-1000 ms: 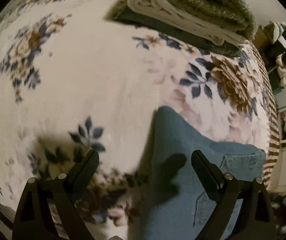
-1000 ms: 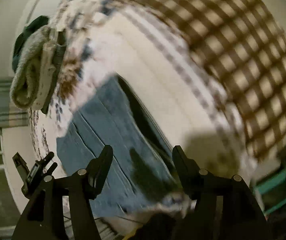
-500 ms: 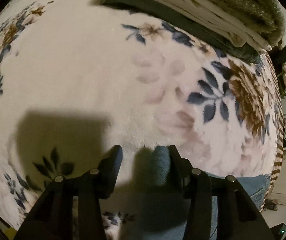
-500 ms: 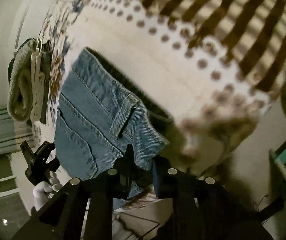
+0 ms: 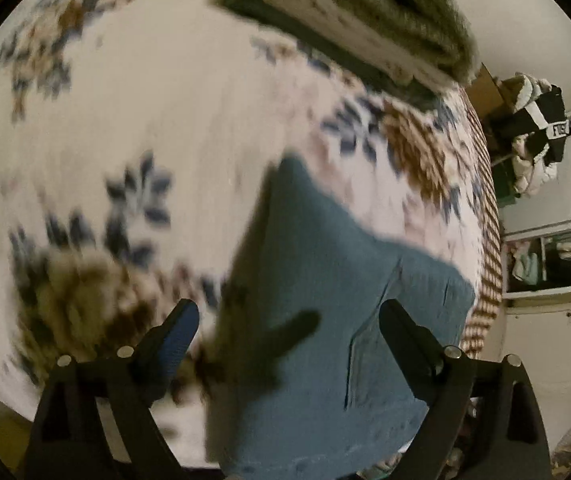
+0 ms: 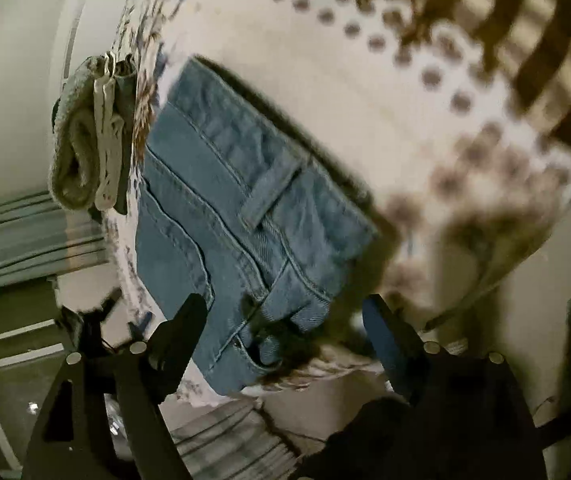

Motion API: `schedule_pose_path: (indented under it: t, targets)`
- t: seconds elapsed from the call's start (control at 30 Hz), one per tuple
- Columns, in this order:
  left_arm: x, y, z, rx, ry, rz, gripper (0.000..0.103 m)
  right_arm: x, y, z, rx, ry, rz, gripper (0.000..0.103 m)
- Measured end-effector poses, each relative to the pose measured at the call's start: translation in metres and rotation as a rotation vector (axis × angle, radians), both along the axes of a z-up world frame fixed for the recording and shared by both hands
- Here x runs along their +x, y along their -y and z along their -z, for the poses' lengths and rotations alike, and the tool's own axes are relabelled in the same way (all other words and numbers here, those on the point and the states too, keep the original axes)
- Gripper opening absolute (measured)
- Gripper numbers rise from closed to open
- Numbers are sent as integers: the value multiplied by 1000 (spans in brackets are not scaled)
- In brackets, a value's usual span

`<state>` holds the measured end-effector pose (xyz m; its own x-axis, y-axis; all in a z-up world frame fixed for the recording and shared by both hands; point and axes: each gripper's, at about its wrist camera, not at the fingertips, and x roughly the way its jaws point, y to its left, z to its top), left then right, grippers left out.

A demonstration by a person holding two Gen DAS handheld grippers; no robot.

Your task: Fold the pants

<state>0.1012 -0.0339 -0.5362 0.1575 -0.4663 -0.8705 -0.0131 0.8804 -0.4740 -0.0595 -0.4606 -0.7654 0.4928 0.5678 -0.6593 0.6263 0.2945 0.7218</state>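
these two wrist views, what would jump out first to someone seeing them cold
The folded blue jeans stand out first, lying on the pale floral blanket near its edge. Both grippers hang over them with fingers spread wide: the left gripper over the plain denim, the right gripper over the waistband corner. Beyond the jeans sits a stack of folded clothes with a fuzzy green piece on top.

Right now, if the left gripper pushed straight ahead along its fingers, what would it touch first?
Most likely the folded jeans: the open left gripper has denim filling the gap between its fingers, lying on the floral blanket. The stack of folded towels sits well beyond. The picture is blurred, so depth is uncertain.
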Motion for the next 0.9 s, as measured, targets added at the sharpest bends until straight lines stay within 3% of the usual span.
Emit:
schedule_pose_path:
  t: [0.13, 0.23, 0.4, 0.6, 0.67, 0.73, 0.8, 0.9]
  targets:
    - [-19, 14, 36, -36, -51, 4, 92, 23, -23, 23, -11, 81, 14, 85]
    - [-23, 20, 54, -69, -60, 6, 92, 34, -32, 22, 9, 162, 85, 88]
    - [-17, 20, 56, -100, -36, 1, 100, 52, -34, 21, 14, 181, 110, 89]
    - [-10, 33, 55, -95, 10, 21, 100, 68, -40, 23, -29, 172, 118, 85]
    - [-10, 31, 54, -126, 23, 25, 83, 71, -45, 22, -83, 132, 111, 54]
    - [-9, 33, 50, -120, 27, 29, 73, 68, -47, 20, -95, 126, 125, 44]
    - [-12, 32, 42, -143, 47, 33, 50, 64, -47, 13, -112, 121, 132, 39]
    - [-18, 30, 25, -160, 74, 49, 37, 67, -54, -5, -155, 108, 115, 34]
